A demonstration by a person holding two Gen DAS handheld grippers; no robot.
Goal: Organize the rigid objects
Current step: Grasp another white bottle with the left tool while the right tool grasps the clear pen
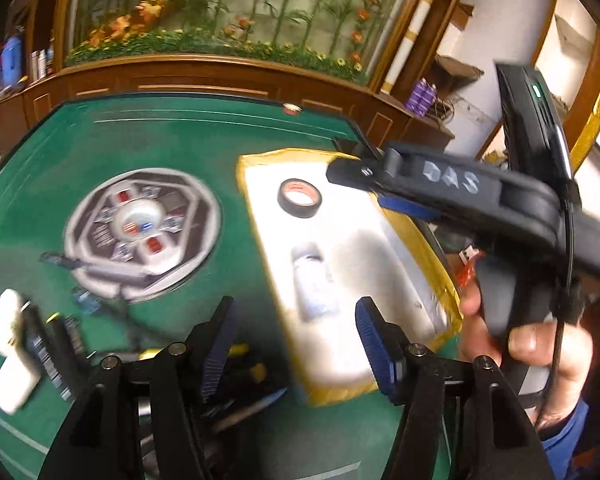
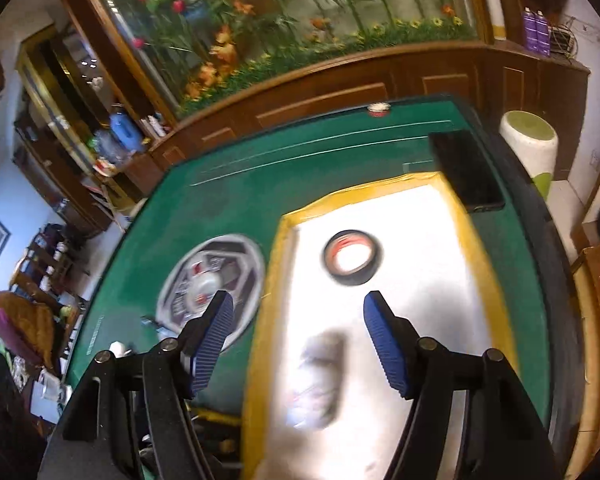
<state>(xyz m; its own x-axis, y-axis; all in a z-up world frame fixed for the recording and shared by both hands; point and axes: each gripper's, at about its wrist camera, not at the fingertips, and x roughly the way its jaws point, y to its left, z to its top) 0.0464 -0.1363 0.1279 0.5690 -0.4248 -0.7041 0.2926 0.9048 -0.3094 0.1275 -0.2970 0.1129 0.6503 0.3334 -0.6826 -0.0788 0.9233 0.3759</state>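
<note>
Both views are smeared by motion blur. A pale, bottle-like object [image 1: 312, 280] lying on the white tray [image 1: 380, 248] cannot be identified; in the right wrist view it is a mere blur [image 2: 320, 380] low on the tray [image 2: 420, 240]. Small items at the lower left of the green surface [image 1: 180, 136], among them a white block [image 1: 10, 344] and dark flat pieces, are indistinct, and the objects beneath the left tool [image 1: 296, 340] are partly hidden by its frame. The right tool [image 1: 360, 176] is cut off at the frame's right edge, gripped by a hand [image 1: 532, 336].

The left tool's jaws stand apart, with nothing between them; the right tool [image 2: 300, 340] likewise stands apart and empty. The black tape roll [image 1: 299, 198] lies flat near the tray's far end, ahead of the left tool and just beside the right tool's tip. From the right wrist the roll [image 2: 352, 258] lies ahead of the fingers, apart from them. A round patterned disc [image 2: 212, 288] sits on the surface left of the tray.
</note>
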